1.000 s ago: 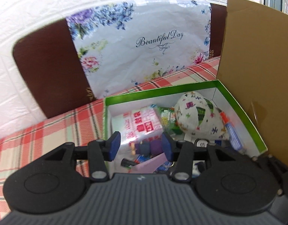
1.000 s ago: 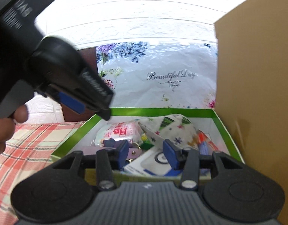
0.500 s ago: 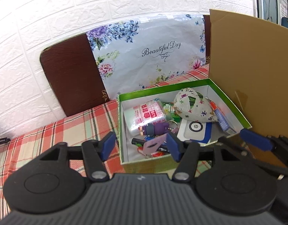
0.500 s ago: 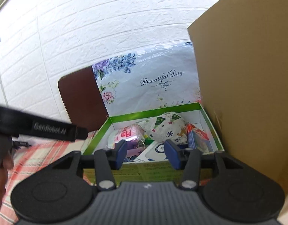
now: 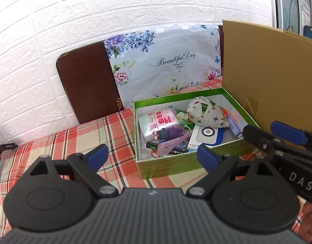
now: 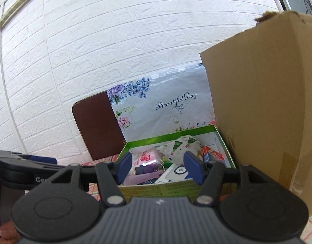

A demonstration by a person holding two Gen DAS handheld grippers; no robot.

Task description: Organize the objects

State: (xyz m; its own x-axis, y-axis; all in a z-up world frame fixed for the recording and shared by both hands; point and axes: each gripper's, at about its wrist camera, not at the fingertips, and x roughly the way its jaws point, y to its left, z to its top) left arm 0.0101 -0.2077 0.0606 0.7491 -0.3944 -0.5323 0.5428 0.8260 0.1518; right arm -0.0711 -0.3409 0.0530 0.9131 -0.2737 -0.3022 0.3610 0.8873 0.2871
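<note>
Plaid tablecloth (image 5: 54, 142) | green box (image 5: 176, 163) ahead of both tools | left tool (image 5: 152, 155), right tool (image 6: 159, 165) just opened, empty

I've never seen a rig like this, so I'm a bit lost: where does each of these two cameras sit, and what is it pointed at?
Left wrist view: rides on the left gripper, tilted down at the green box; its open blue-padded fingers show, with the right gripper alongside.
Right wrist view: rides on the right gripper, facing box and cardboard carton; own fingers and a fingertip show.
Shared: box, floral bag, white brick wall.
</note>
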